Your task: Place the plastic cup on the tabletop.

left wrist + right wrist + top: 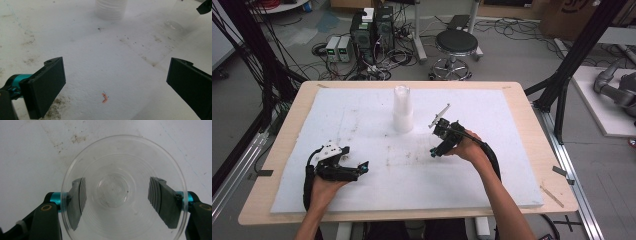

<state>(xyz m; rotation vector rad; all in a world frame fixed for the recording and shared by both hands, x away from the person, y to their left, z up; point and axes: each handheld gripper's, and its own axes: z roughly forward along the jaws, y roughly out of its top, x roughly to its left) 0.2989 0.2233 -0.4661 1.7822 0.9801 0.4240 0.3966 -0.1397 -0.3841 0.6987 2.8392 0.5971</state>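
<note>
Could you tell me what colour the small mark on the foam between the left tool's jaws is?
Orange mark, clearest in the left gripper view.

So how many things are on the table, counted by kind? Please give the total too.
Stack of clear cups: 1 (cups inside cannot be counted)
Single clear cup: 1, between the right gripper's jaws
Grippers: 2, left gripper and right gripper
White foam board: 1
Total: 5

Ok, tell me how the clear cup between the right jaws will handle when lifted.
The clear cup looks thin-walled and empty, so it is probably very light and may buckle under a hard squeeze. Its smooth sides taper toward the base, so it could slip in the jaws. Being round, it would likely roll if dropped.
</note>
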